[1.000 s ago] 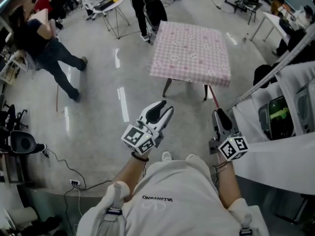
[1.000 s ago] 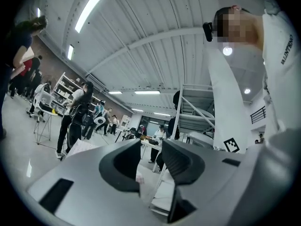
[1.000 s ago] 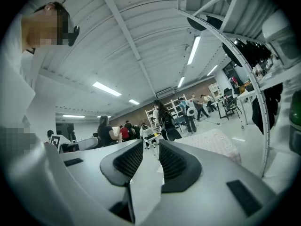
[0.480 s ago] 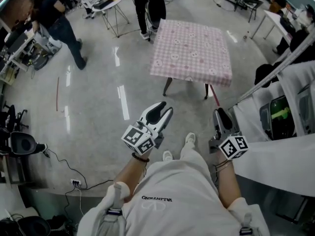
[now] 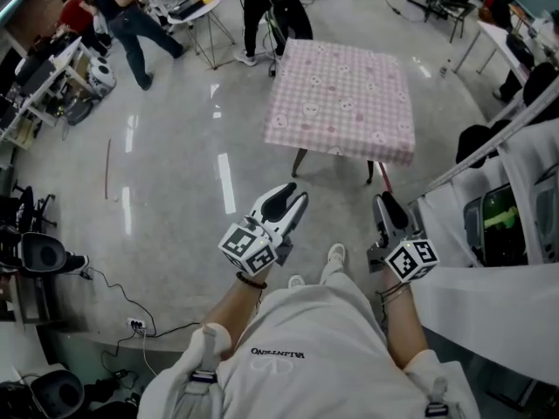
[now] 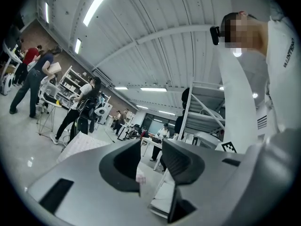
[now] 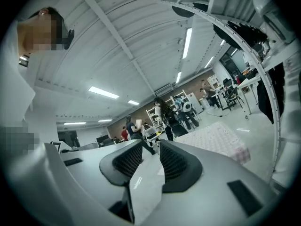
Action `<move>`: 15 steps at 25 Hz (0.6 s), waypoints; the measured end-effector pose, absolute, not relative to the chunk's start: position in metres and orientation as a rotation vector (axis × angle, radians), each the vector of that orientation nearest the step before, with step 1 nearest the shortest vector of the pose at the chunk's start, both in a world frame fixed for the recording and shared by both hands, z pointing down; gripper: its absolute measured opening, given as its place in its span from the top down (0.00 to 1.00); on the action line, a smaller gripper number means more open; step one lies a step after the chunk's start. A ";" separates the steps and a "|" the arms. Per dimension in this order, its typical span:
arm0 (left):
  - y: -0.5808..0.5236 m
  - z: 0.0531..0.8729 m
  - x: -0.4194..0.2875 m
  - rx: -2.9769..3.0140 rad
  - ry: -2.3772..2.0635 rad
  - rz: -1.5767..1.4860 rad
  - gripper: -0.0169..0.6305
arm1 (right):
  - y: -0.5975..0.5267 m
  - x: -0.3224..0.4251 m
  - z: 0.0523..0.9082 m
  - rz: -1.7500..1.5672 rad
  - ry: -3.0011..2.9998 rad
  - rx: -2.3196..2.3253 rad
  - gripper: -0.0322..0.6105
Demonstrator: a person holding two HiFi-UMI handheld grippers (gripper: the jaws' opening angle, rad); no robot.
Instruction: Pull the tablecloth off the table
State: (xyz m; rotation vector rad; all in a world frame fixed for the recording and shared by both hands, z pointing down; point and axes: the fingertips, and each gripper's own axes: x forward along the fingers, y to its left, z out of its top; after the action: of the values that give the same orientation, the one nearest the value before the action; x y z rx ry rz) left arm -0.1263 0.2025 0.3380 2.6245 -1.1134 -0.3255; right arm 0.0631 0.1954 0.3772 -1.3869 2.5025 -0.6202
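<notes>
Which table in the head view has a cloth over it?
The square table straight ahead of the person, under the pink checked tablecloth that hangs over its edges. The small table at upper left shows no cloth.

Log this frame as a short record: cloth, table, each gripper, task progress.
tablecloth: pink checked, spread over the table, edges hanging down
position: table stands ahead of the person, with floor between
left gripper: open, nothing between the jaws
right gripper: open, jaws have just been opening, nothing between them
progress: cloth not yet touched
</notes>
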 end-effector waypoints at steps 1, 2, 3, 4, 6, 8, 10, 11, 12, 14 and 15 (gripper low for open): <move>0.196 0.339 -0.122 2.619 -1.115 -0.322 0.77 | 0.189 0.066 0.380 -0.633 2.505 -1.378 0.75; 0.189 0.340 -0.118 2.614 -1.116 -0.319 0.77 | 0.182 0.068 0.382 -0.648 2.506 -1.369 0.75; 0.182 0.342 -0.113 2.609 -1.118 -0.316 0.77 | 0.175 0.072 0.385 -0.661 2.507 -1.361 0.75; 0.176 0.343 -0.108 2.606 -1.120 -0.311 0.77 | 0.168 0.076 0.388 -0.672 2.507 -1.354 0.75; 0.162 0.345 -0.098 2.604 -1.123 -0.301 0.77 | 0.153 0.083 0.391 -0.688 2.508 -1.341 0.75; 0.148 0.346 -0.089 2.605 -1.126 -0.285 0.77 | 0.138 0.089 0.392 -0.699 2.507 -1.330 0.75; 0.134 0.346 -0.080 2.605 -1.134 -0.272 0.77 | 0.123 0.096 0.392 -0.705 2.511 -1.314 0.75; 0.128 0.346 -0.075 2.603 -1.140 -0.270 0.77 | 0.117 0.100 0.393 -0.707 2.516 -1.305 0.75; 0.122 0.346 -0.070 2.600 -1.146 -0.270 0.77 | 0.110 0.103 0.394 -0.712 2.523 -1.297 0.75; 0.111 0.346 -0.061 2.596 -1.157 -0.267 0.77 | 0.099 0.110 0.399 -0.729 2.534 -1.278 0.75; 0.106 0.345 -0.056 2.594 -1.164 -0.264 0.77 | 0.094 0.112 0.401 -0.739 2.538 -1.267 0.75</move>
State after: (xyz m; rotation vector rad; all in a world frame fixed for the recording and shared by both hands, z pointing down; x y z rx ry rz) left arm -0.0564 0.1057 0.3454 2.5943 -1.1635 -0.2644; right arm 0.1125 0.0939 0.4007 -1.2670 2.5378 -0.7389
